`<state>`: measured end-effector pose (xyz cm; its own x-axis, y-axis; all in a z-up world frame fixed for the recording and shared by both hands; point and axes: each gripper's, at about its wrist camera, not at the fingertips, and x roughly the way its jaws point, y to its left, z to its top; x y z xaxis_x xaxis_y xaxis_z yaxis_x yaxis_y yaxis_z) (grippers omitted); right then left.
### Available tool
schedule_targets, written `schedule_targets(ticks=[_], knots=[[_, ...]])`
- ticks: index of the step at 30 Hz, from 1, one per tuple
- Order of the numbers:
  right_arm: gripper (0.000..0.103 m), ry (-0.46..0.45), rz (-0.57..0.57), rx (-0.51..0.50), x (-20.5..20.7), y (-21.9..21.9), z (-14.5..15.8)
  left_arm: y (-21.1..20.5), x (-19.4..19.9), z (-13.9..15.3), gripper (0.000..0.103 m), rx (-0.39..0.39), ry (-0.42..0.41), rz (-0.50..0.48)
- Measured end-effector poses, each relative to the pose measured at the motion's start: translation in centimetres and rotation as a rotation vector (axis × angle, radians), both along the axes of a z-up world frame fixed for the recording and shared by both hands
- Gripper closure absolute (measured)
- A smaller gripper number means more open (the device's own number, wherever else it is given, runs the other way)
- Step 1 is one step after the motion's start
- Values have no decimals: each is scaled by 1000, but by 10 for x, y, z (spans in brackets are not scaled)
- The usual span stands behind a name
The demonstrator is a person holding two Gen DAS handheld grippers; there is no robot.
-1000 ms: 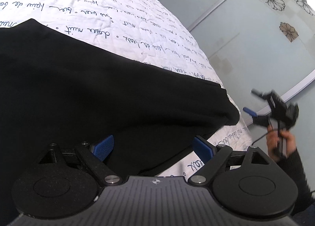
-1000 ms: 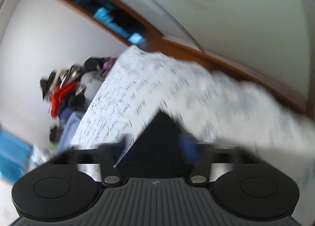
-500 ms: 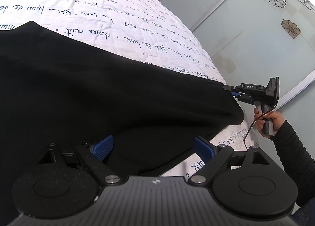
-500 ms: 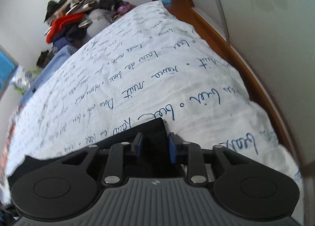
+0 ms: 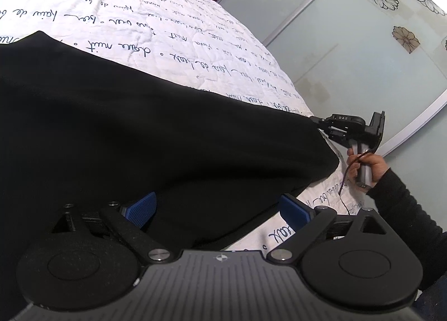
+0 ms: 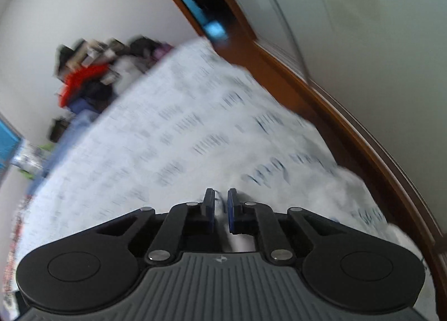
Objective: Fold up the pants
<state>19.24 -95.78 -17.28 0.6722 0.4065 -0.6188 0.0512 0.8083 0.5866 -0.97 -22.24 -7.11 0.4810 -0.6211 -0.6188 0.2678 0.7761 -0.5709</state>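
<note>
Left wrist view: we are seeing the left gripper (image 5: 217, 210) with its blue pads (image 5: 139, 209) far apart and opening. The pads are pressing on nothing, and the near hem of the black pants (image 5: 139, 125) is lying under and between them. The pants are spreading flat across the white bedspread (image 5: 167, 27), filling the left and middle of this view. Their right end is running close to the right edge of the bed.

At the far right corner of the pants, the right gripper (image 5: 317, 121) is touching the cloth with its tip. A hand (image 5: 366, 166) in a dark ribbed sleeve (image 5: 399, 203) is holding its handle, and a thin cable (image 5: 345, 187) is hanging from it. We are reading the white letters "DAS" (image 5: 343, 118) on the top of this gripper.

From the right wrist, its fingers (image 6: 208, 206) are closing, with only a narrow slit between them. We are seeing pale bedding through that slit and no black cloth. We cannot tell whether they are clamped on the corner.

Far of the pants, the bedspread is lying bare, covered with lines of dark cursive script too distorted for us to read. To the right a pale wardrobe door (image 5: 363, 55) with flower prints is standing close to the bed. A blurred pile of clothes (image 6: 89, 80) is sitting at the far end.
</note>
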Motion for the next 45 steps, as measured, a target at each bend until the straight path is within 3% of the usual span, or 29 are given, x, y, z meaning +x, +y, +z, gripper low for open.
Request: schedule_targets(ticks=[4,6,9,11,13,14,17,19,21,22,24,25,27,28,29,32,35,36,38,42,45], knots=[[92,-139,-70,176,-28,-6,22,4,0,4,7,-14,35,32],[92,-141,44,224,-35,18,33,4,2,6,7,-16,50,37],[86,-59,310,181,-35,85,40,-1,9,9,7,-11,55,23],[70,-10,428,121,-36,128,38,-8,11,11,7,13,40,6],[46,18,501,99,-37,160,35,-15,9,15,8,83,-1,3],[40,39,517,116,-38,171,33,-19,6,15,8,125,-26,2],[40,107,592,288,-47,196,27,-25,-1,9,7,183,-39,-55],[41,126,623,319,-51,209,24,-27,-9,8,6,220,-64,-125],[42,125,567,190,-46,212,19,-25,-20,7,6,260,-97,-182],[44,114,547,216,-40,204,13,-22,-25,6,6,268,-112,-204],[45,170,467,366,-28,184,-2,-13,-34,7,7,271,-111,-217],[44,177,429,365,-27,179,1,-9,-36,11,10,256,-104,-206],[36,133,407,261,-32,184,21,3,-36,18,12,206,-89,-153],[23,113,430,255,-34,191,30,7,-35,21,12,164,-81,-124],[16,102,472,303,-34,198,33,10,-32,23,11,113,-78,-102],[15,137,588,494,-28,232,29,4,-17,23,11,-26,-73,-98],[15,198,609,500,-9,266,17,-19,-4,18,10,-122,-103,-176],[15,222,594,488,-1,273,13,-28,1,13,10,-120,-90,-197],[15,242,600,459,10,283,7,-44,12,-7,11,-79,34,-257],[19,223,593,425,28,284,3,-39,0,-10,7,-102,11,-286],[18,195,560,371,31,282,7,-30,0,-9,11,-122,24,-265]])
